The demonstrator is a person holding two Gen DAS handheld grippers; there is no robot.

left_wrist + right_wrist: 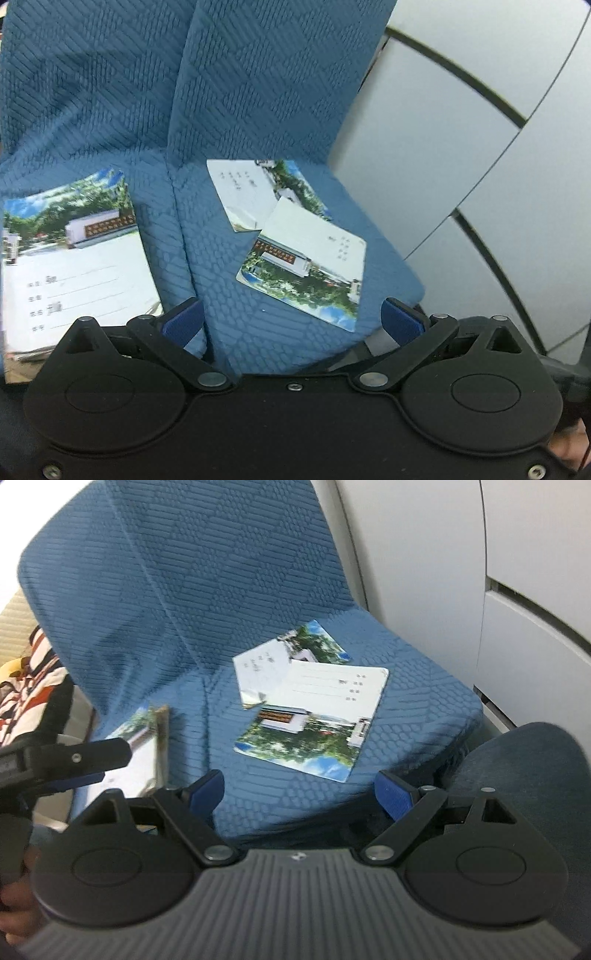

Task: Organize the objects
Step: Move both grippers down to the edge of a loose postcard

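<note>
Two loose notebooks lie on the right seat cushion of a blue sofa (207,590): the near notebook (314,720) overlaps the corner of the far notebook (269,664). A stack of notebooks (81,254) sits on the left cushion, well apart from them. The right gripper (299,790) is held low at the front edge of the seat, aimed at the near notebook, fingers spread and holding nothing. The left gripper (291,317) is level with the seat front between stack and loose pair, fingers likewise spread, empty. A grey panelled wall (480,147) stands to the right.
</note>
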